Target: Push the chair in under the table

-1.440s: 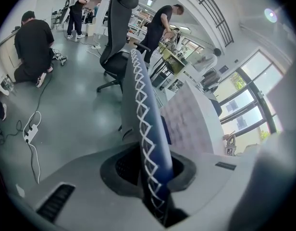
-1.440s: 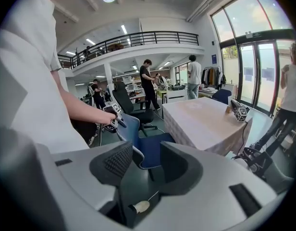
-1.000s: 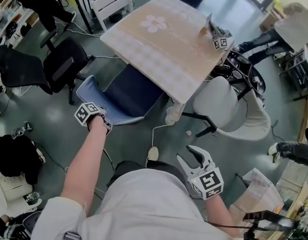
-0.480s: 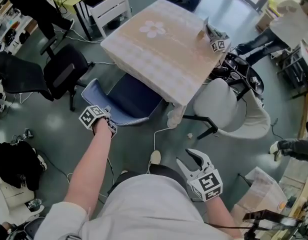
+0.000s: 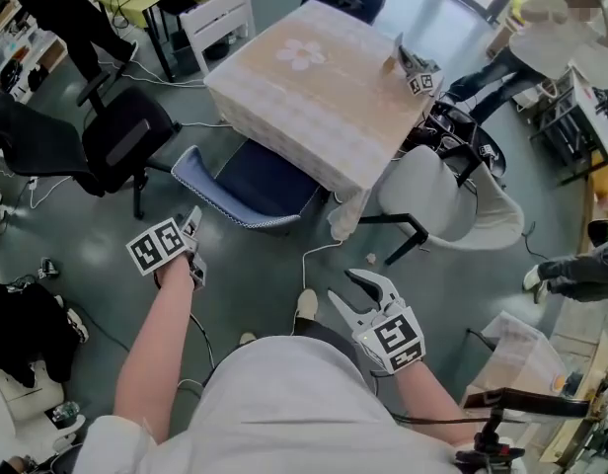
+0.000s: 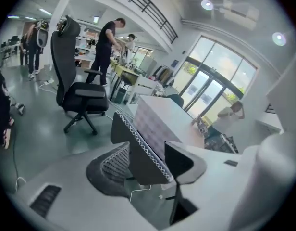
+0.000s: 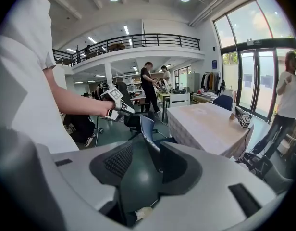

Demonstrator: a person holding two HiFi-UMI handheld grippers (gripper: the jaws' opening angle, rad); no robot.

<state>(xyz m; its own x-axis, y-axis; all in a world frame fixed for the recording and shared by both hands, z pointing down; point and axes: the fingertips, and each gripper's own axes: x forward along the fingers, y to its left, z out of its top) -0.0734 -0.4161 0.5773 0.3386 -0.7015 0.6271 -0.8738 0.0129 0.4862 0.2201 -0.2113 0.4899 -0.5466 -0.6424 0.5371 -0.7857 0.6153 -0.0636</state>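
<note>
The chair sits left of centre, its seat partly tucked under the table, so I judge the push nearly done. My left gripper, just below the chair's back, is opening on nothing; my right gripper is spread and empty. Only the head view shows the seat under the tabletop.

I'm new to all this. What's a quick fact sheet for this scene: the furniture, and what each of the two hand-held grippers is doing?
Chair: blue, seat partly under the table, back sticking out
Table: square, patterned cloth
Left gripper: jaws opening, nothing in them, clear of the chair
Right gripper: open, empty
Nearby: white chair, black office chair
</note>
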